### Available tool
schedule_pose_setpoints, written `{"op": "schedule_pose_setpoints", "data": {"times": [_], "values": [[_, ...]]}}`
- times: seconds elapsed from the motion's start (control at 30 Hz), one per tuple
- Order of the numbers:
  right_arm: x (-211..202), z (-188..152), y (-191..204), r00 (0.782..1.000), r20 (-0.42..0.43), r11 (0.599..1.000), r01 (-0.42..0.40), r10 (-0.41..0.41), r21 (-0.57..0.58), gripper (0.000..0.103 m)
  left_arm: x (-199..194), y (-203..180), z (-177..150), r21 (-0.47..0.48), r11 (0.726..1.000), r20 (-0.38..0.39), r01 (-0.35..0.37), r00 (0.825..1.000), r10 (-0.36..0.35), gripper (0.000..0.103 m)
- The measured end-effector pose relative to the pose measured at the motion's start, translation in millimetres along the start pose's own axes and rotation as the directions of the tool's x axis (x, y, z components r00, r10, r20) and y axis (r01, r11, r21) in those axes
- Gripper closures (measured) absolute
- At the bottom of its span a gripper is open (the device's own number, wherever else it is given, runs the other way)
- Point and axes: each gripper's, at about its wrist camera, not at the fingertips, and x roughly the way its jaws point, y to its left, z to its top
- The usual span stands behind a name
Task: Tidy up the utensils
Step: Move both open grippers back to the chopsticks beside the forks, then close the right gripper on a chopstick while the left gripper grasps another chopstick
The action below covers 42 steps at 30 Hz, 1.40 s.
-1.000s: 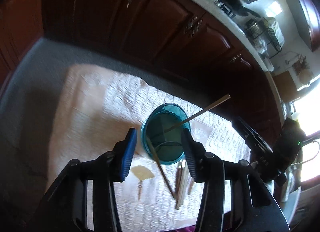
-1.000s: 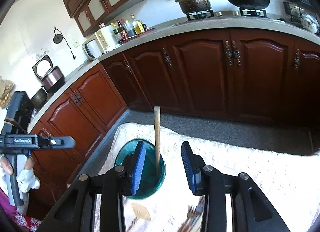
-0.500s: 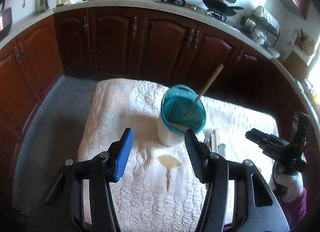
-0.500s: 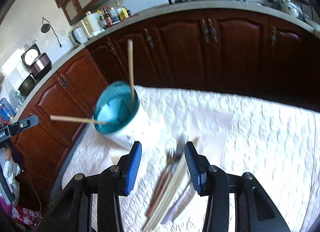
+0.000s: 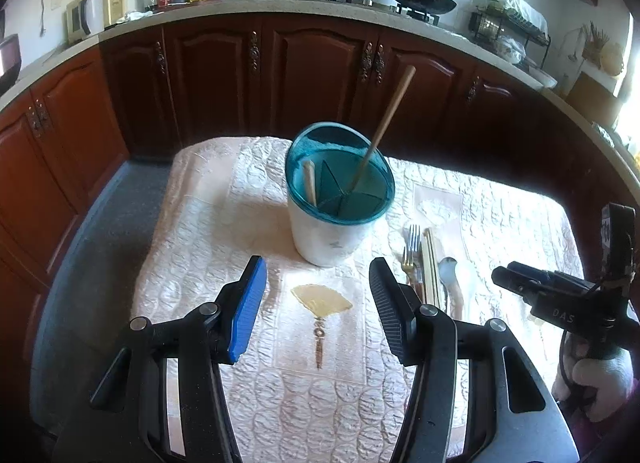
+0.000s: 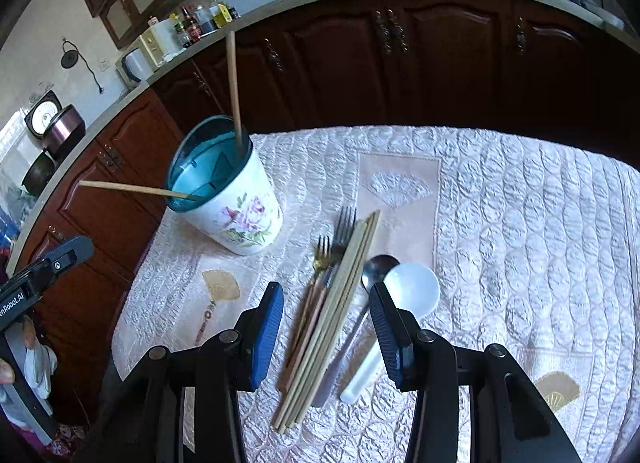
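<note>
Utensils: wooden chopsticks (image 6: 336, 311), metal forks (image 6: 344, 231), steel spoon (image 6: 378, 267), white plastic ladle (image 6: 412, 289) on quilted cloth (image 6: 500, 223); round floral holder (image 6: 232, 203). Both tongs, left (image 5: 318, 295) and right (image 6: 326, 323), gaping, empty.

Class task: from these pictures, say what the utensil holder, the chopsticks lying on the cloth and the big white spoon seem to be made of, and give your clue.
Utensil holder: probably plastic; glossy white wall with a printed flower, translucent teal rim.
Chopsticks: likely bamboo or wood; pale tan, matte, thin straight sticks.
White spoon: plastic or ceramic, unclear; smooth, uniformly white, thick handle.
</note>
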Motion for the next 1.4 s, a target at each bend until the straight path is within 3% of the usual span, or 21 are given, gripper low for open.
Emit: {"op": "schedule_pose_setpoints", "data": {"times": [0.27,0.5,0.8,1.03,1.17,1.23,1.4], "values": [[19.6,-12.3,-15.5,0.999,-0.037,0.997,-0.033,0.035,0.071,0.06,29.8,-16.2,-20.3,0.0,0.998,-0.053,0.058,0.997,-0.058,0.05],[52.8,-15.1,-25.6,0.994,-0.098,0.993,-0.041,0.052,0.114,0.073,70.4,-38.3,-38.0,0.008,0.994,-0.135,0.106,0.985,-0.104,0.05],[99.9,-15.0,-25.3,0.983,-0.178,0.993,-0.024,0.045,0.115,0.077,111.0,-51.7,-45.6,0.005,0.994,-0.216,0.112,0.97,-0.108,0.05],[119.5,-5.2,-32.1,0.977,-0.197,0.988,-0.051,0.08,0.148,0.077,128.2,-52.4,-49.3,0.001,0.993,-0.258,0.115,0.96,-0.111,0.05],[125.0,-0.5,-25.5,0.98,-0.191,0.993,-0.041,0.061,0.107,0.077,134.7,-50.7,-50.2,-0.021,0.993,-0.277,0.117,0.954,-0.118,0.05],[124.6,-1.3,-22.3,0.981,-0.185,0.995,-0.041,0.056,0.087,0.086,136.5,-51.7,-51.0,-0.02,0.993,-0.281,0.115,0.953,-0.116,0.05],[112.0,-16.4,-27.8,0.969,-0.183,0.979,-0.137,0.164,0.151,0.092,136.2,-48.4,-51.3,-0.026,0.994,-0.283,0.111,0.952,-0.114,0.05]]}}
